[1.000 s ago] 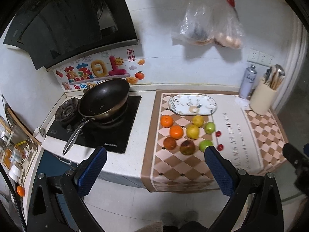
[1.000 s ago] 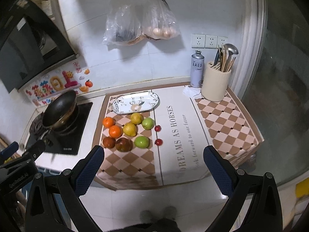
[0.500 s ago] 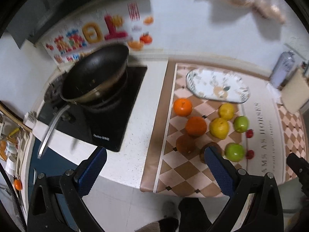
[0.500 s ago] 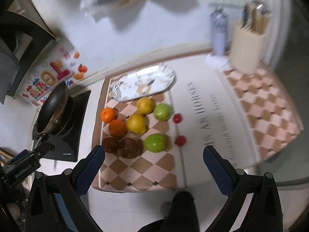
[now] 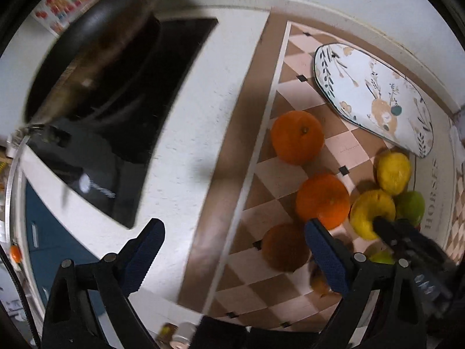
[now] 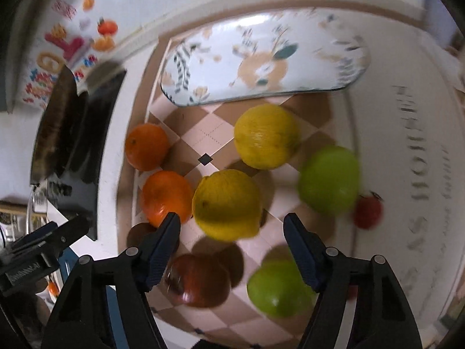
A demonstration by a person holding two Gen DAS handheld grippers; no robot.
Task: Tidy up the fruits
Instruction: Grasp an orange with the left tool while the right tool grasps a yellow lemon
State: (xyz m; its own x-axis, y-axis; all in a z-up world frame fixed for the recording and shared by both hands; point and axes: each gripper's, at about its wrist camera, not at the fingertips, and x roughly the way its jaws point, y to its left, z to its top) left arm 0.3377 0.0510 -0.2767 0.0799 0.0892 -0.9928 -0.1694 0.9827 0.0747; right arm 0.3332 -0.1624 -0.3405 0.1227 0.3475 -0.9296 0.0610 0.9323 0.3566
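Observation:
Fruit lies on a checkered mat (image 6: 215, 128) in front of an oval patterned plate (image 6: 261, 58). My right gripper (image 6: 232, 226) is open just above a yellow fruit (image 6: 226, 203). Around it are a second yellow fruit (image 6: 266, 136), two oranges (image 6: 167, 195) (image 6: 146, 147), two green apples (image 6: 330, 180) (image 6: 279, 288), a dark red fruit (image 6: 197, 279) and a cherry tomato (image 6: 367, 210). My left gripper (image 5: 232, 250) is open over the mat's left edge, beside a brown fruit (image 5: 283, 245) and the oranges (image 5: 322, 200) (image 5: 298, 136). The plate (image 5: 372, 99) is empty.
A black stove (image 5: 139, 133) with a dark pan (image 5: 96, 55) stands left of the mat on the white counter (image 5: 203, 133). The tiled wall with colourful stickers (image 6: 66, 52) runs behind. The right gripper's body (image 5: 412, 241) shows in the left wrist view.
Both grippers have dropped down and forward toward the fruit. The right one now hovers right over a yellow fruit; the left has come low over the mat's left edge.

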